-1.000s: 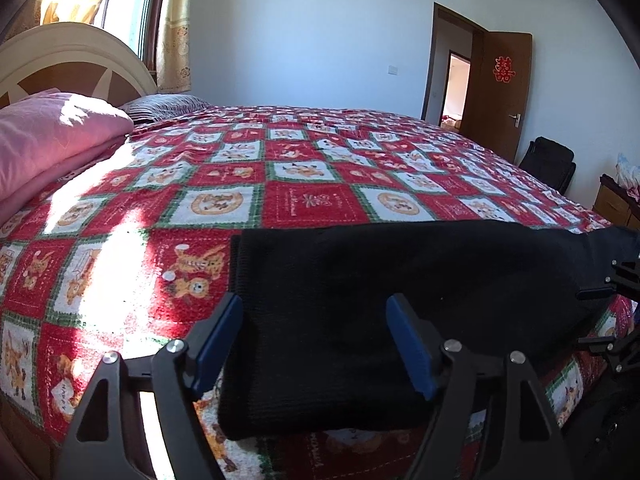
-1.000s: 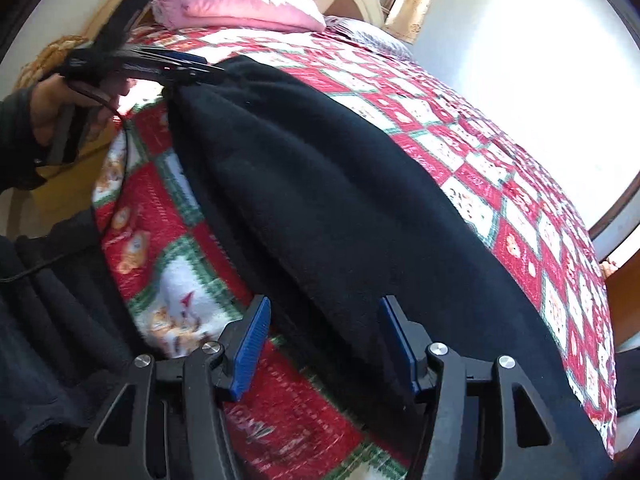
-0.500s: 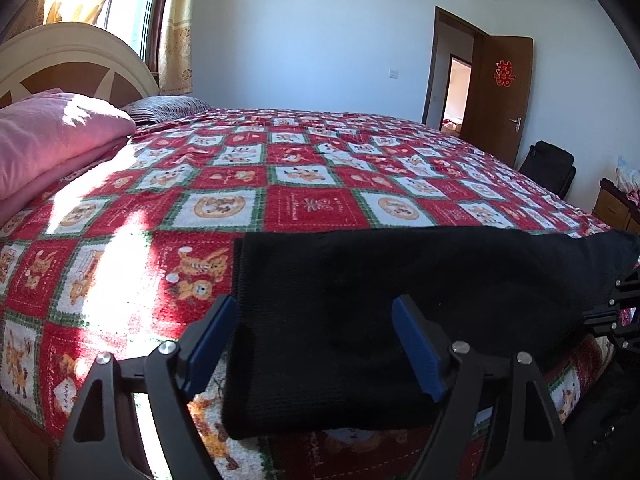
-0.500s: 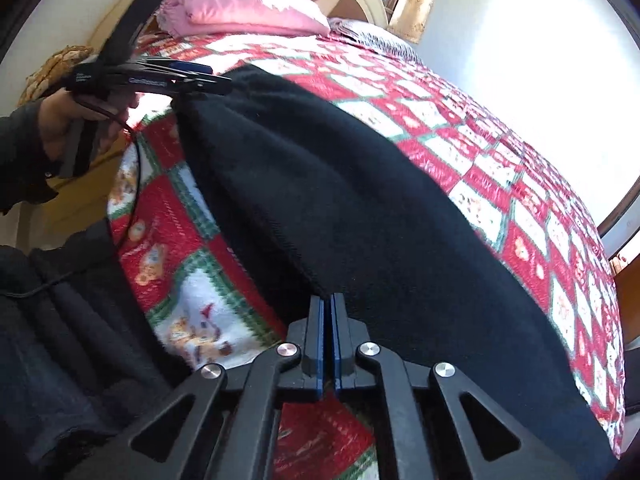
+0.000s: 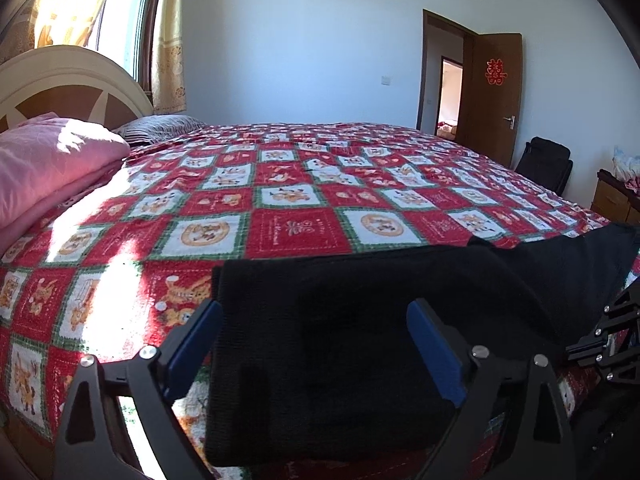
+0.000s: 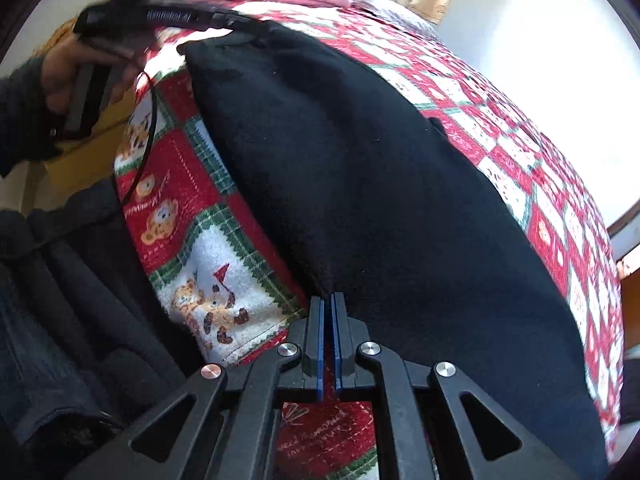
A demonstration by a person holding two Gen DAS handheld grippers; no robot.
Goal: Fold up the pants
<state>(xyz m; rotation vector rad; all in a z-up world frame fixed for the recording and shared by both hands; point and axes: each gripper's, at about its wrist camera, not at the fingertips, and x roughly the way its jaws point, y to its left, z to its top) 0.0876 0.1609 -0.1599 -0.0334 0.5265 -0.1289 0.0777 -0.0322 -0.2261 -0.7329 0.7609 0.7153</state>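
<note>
The black pants lie along the bedspread's lower edge, their far end cut off at the frame's right. The left gripper stands spread wide over them. The right gripper is pinched on their hem (the fabric between the pads barely shows).

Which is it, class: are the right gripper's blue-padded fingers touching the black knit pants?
Touching. The right wrist view shows the right gripper shut, pinching the black knit pants' edge.
</note>
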